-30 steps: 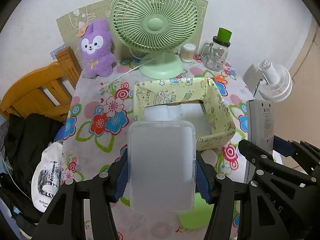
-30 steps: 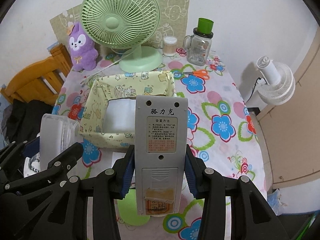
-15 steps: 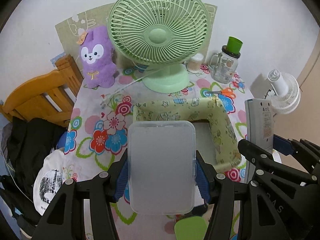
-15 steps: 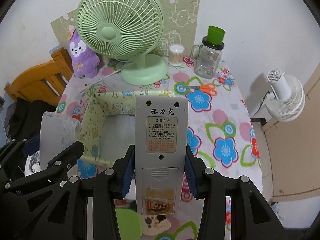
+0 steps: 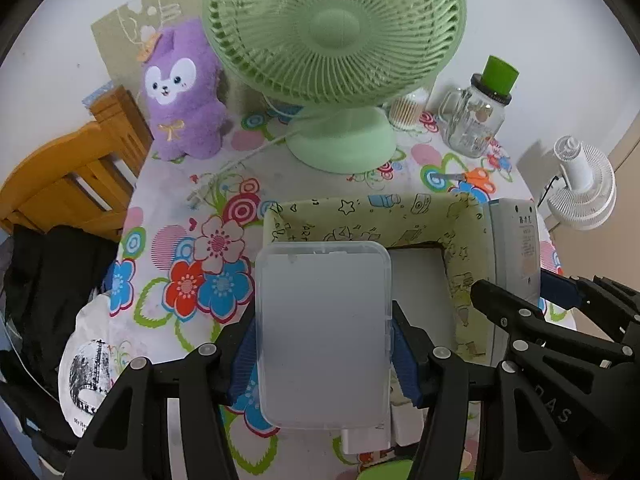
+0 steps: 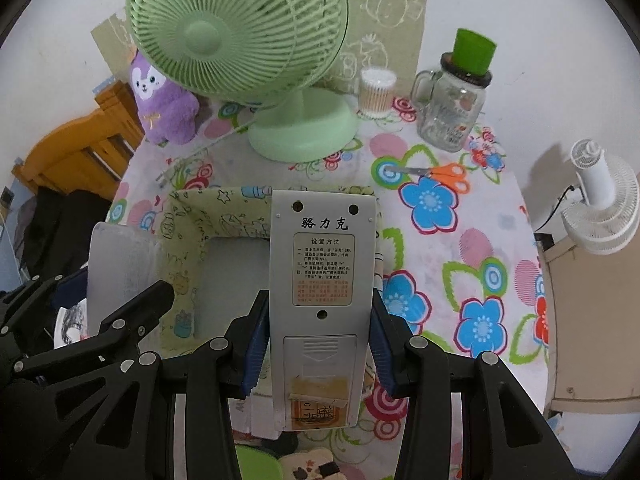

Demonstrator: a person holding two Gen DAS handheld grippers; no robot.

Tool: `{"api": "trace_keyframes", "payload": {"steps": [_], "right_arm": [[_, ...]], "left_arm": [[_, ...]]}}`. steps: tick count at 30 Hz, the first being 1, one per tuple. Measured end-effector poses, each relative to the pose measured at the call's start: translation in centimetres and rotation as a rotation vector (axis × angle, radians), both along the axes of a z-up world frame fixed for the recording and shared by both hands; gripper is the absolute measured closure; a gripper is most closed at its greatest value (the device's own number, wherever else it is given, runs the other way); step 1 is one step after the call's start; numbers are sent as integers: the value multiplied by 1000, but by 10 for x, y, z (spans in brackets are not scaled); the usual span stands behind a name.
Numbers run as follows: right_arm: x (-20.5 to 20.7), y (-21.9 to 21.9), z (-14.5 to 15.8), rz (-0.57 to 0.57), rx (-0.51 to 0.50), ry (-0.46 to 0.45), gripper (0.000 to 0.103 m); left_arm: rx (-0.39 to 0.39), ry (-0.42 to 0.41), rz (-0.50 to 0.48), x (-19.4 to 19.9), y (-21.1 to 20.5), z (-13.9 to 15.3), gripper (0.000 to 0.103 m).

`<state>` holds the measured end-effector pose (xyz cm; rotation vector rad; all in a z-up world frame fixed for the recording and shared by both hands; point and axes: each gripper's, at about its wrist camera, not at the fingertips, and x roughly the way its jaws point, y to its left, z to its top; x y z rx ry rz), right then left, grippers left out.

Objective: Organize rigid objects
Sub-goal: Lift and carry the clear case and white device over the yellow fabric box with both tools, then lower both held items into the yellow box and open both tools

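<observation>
remote control (image 6: 322,304) gripped lengthwise, pointing toward fan (image 6: 236,32)

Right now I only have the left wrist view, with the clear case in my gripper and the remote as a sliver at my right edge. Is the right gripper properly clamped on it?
Observer: Yes. The right gripper is shut on the remote, with a blue pad pressed on each long edge.
Operator: Which face shows there?
Observer: The back. It has a printed label and a battery cover patched with yellowed tape.
Operator: Are the scissors against the box?
Observer: No. The orange-handled scissors lie flat on the tablecloth beyond the fabric box, apart from it.
</observation>
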<state>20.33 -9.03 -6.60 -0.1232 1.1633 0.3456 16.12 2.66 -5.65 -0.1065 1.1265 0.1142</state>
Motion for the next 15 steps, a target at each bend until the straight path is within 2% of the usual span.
{"api": "trace_keyframes", "payload": {"steps": [15], "right_arm": [[27, 5, -38, 5, -20, 66, 56]], "left_arm": [[-33, 74, -16, 23, 4, -40, 43]]}}
